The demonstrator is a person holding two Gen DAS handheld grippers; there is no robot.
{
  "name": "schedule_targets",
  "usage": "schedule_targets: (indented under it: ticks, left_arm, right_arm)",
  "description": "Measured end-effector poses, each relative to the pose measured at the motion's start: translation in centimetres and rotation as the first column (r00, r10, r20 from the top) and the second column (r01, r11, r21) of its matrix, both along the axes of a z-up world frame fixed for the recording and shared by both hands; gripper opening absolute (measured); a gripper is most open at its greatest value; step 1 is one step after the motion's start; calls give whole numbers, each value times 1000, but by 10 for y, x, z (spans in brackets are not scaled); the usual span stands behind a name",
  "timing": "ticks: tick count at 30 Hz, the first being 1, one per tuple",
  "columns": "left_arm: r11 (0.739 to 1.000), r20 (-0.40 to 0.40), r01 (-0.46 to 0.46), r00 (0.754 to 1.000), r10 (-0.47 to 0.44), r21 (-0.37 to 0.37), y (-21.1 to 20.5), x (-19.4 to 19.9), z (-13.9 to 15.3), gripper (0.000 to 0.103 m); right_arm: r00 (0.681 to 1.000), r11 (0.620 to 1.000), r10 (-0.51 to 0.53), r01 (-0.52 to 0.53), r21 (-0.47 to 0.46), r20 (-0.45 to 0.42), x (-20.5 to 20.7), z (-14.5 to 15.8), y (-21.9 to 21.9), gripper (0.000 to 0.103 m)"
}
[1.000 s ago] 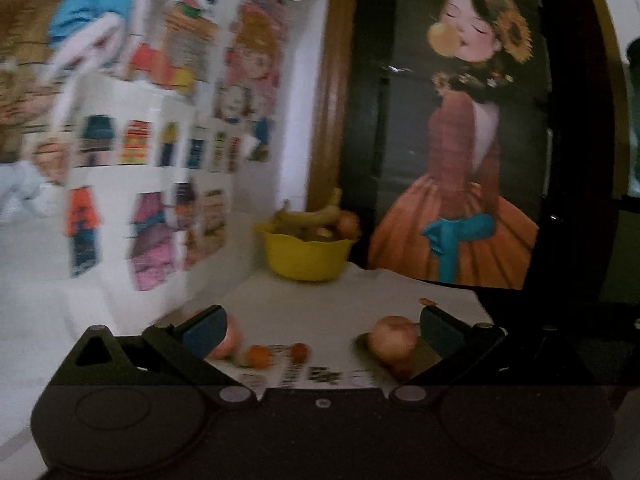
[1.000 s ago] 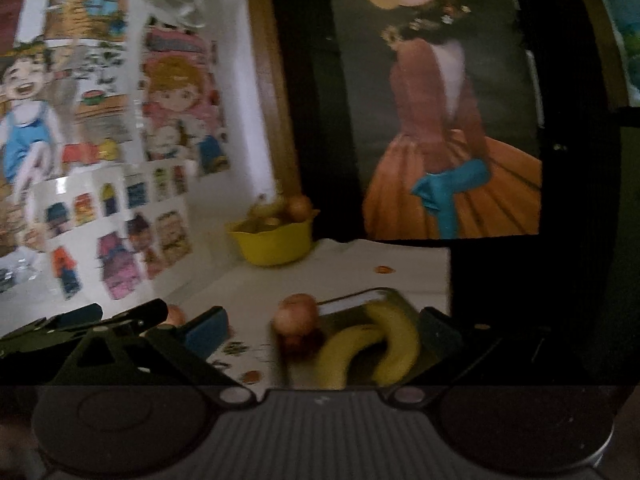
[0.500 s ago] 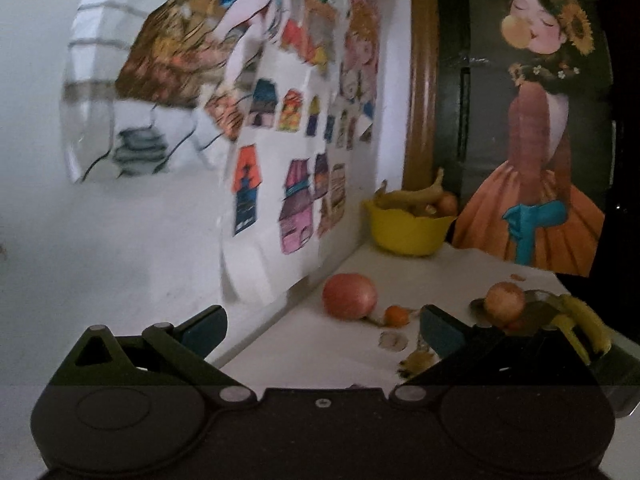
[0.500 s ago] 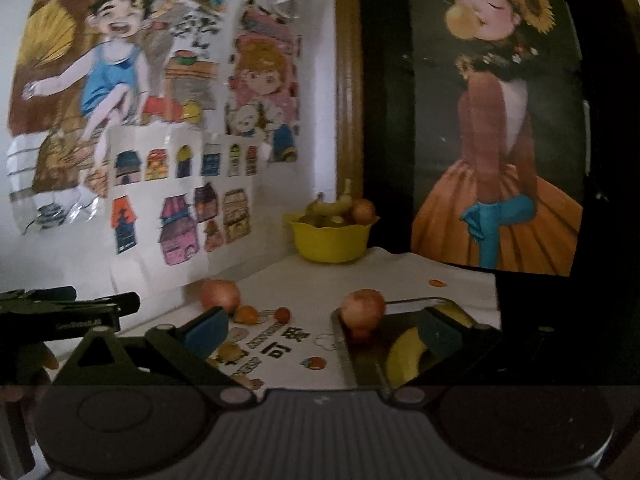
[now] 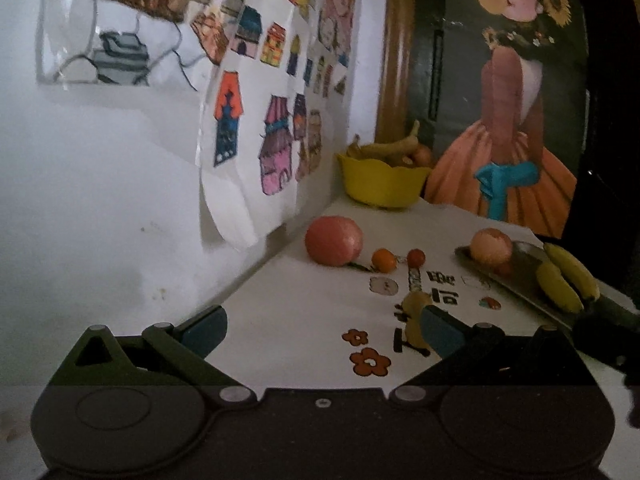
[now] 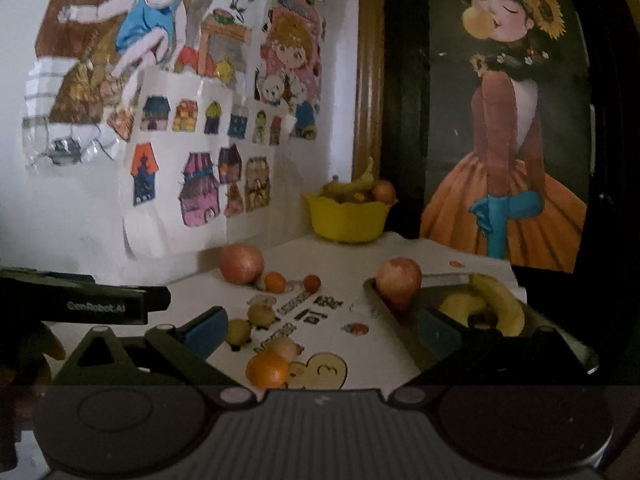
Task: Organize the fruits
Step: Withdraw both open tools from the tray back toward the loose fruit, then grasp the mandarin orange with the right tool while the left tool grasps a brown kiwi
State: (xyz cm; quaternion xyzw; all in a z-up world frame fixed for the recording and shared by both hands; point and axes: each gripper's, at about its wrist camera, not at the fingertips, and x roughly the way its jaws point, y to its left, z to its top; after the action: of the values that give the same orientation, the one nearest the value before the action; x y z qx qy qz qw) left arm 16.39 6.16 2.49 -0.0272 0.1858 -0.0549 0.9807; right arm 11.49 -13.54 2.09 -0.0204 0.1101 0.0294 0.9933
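Home: children's drawings (image 6: 200, 152), fruit bowl (image 6: 346, 220)

- The left gripper (image 5: 320, 326) is hovering level, its blue-padded jaws spread wide and gripping nothing.
- The right gripper (image 6: 320, 326) is likewise hovering, jaws spread wide, empty.

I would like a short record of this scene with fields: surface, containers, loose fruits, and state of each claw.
surface: white cloth with printed pictures and characters
tray: metal tray holding one apple and two bananas
bowl: yellow bowl at the back by the wall, with a banana and round fruits inside
loose fruits: large apple near the wall, two small orange fruits beside it, orange in front, two small yellowish fruits
left claw: open, holding nothing
right claw: open, holding nothing
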Motion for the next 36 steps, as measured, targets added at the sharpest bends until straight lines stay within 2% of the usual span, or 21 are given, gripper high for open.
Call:
schedule_targets:
  ticks: [5,10,15,22,27,36]
  left_arm:
    - [999,-26,34,999,-34,-18,-2,17,-7,102]
    - [997,-52,72,996,-73,-28,-8,34,-10,102]
    - [994,-83,107,991,-109,-26,-15,48,-14,102]
    - [983,-130,175,975,-181,-53,-22,65,-15,102]
    - [977,-170,201,963,-211,-71,-25,75,-20,102]
    - [968,-187,227,952,-244,-110,-26,83,-22,102]
  right_arm:
    - [999,999,-34,34,3,-41,7,-16,8,103]
    - [995,999,-28,24,-39,-95,20,-26,16,103]
    - [990,1000,4,-7,-18,-141,31,-25,18,103]
    - [964,996,75,-83,-23,-255,51,-23,24,100]
    - [954,994,103,-111,-12,-281,60,-25,23,92]
    - [944,991,113,-128,-27,-310,70,-27,20,89]
